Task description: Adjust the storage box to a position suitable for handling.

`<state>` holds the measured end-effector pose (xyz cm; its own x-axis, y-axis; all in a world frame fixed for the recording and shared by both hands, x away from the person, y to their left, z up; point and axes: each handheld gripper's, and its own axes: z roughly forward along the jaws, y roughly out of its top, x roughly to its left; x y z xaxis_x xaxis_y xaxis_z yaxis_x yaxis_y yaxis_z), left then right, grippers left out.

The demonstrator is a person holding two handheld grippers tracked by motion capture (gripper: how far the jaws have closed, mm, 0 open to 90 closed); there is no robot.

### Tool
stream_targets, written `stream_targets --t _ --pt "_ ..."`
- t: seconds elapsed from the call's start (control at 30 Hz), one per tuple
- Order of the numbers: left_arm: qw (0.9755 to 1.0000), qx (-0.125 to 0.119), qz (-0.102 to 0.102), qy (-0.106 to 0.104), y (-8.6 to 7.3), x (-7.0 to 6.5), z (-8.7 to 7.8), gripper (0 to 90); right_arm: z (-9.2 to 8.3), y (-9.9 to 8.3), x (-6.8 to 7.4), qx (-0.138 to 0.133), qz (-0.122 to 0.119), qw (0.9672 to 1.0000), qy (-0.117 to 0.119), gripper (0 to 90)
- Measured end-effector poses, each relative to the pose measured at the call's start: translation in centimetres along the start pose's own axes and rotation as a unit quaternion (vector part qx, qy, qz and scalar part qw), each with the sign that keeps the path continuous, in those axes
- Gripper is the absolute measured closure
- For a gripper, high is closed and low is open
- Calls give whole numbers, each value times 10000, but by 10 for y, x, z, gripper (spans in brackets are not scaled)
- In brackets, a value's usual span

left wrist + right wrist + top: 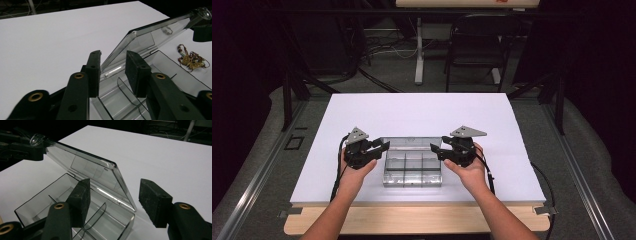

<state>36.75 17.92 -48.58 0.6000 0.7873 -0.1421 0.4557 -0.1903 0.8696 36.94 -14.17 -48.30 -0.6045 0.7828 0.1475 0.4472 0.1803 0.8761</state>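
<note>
A clear plastic compartment box (412, 170) sits on the white table (422, 110), near its front. Its lid (412, 143) stands tilted open at the back. My left gripper (381, 148) is at the box's left end and my right gripper (437, 150) at its right end. In the left gripper view the lid's (150, 35) side edge runs up between my open jaws (112, 53), close to the left pad. In the right gripper view my jaws (115, 182) stand wide apart around the lid's (82, 165) other side edge without touching it. The compartments (37, 202) look empty.
A small tangle of gold and red beads (192, 58) lies on the table just beyond the box's right side. The table's wooden front edge (412, 220) is near the person's forearms. A dark chair (477, 40) and a white stand leg (418, 50) are behind the table.
</note>
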Motion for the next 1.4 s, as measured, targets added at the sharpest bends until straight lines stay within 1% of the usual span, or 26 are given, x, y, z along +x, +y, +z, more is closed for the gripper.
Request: stream_targets --t 0.07,0.1,0.13,0.2,0.23,0.27,0.33,0.4,0.5,0.6,0.67,0.73,0.77,0.83,0.9,0.97,1.03,1.07,1.13,1.17,1.27,1.4 --pt "10000 -2 15 -3 0 1 1 620 1 0 0 54 62 10000 43 423" --pt "10000 28 2 -30 1 1 1 620 1 0 -1 90 89 9999 44 423" --pt "10000 -6 -39 -32 1 1 2 620 2 0 -1 100 122 9999 58 427" --pt "10000 -19 -76 -44 1 2 4 621 1 0 -2 111 161 9998 19 462" --pt "9999 -30 -117 -36 1 2 5 621 1 0 -3 103 157 9998 -27 490" --pt "9999 -33 -117 -24 1 2 5 621 0 0 -3 58 174 9998 -53 533" --pt "10000 -56 -63 15 1 1 6 623 -1 1 -3 -33 132 9999 -105 557" --pt "10000 -58 -39 5 2 2 7 622 -1 1 -4 -54 124 9999 -105 599" --pt "9999 -34 -141 -40 1 4 8 627 1 1 -4 -107 134 9998 -91 639" --pt "9998 -48 -202 -78 0 6 9 632 3 0 -5 -120 104 9998 -141 659" --pt "9998 -34 -186 -96 -2 8 10 636 5 -1 -6 -123 67 9998 -151 662" --pt "9997 -47 -221 -123 -3 9 11 640 6 -1 -6 -90 56 9998 -142 657" --pt "9995 -80 -281 -139 -4 9 12 641 7 -2 -7 -111 45 9998 -127 654" --pt "9994 -32 -305 -148 -4 10 12 644 8 -2 -8 -124 66 9999 -81 647" --pt "9996 -22 -256 -151 -4 11 13 642 9 -2 -9 -129 57 9999 -47 646" --pt "9995 -24 -260 -152 -4 11 15 637 10 -3 -9 -133 72 9999 -47 643" --pt "9996 -30 -222 -174 -5 12 16 632 11 -3 -9 -137 76 9999 -46 641" --pt "9995 -35 -264 -173 -6 12 16 629 11 -4 -10 -140 77 9999 -42 638" --pt "9994 -67 -279 -192 -7 13 18 622 13 -4 -10 -166 115 9998 -35 631" --pt "9993 -83 -321 -200 -8 13 19 618 13 -4 -10 -156 141 9998 -18 626" --pt "9991 -55 -355 -239 -9 15 21 611 16 -5 -11 -174 179 9997 -20 622" --pt "9987 -59 -421 -284 -11 17 24 603 19 -7 -14 -91 271 9996 16 609"
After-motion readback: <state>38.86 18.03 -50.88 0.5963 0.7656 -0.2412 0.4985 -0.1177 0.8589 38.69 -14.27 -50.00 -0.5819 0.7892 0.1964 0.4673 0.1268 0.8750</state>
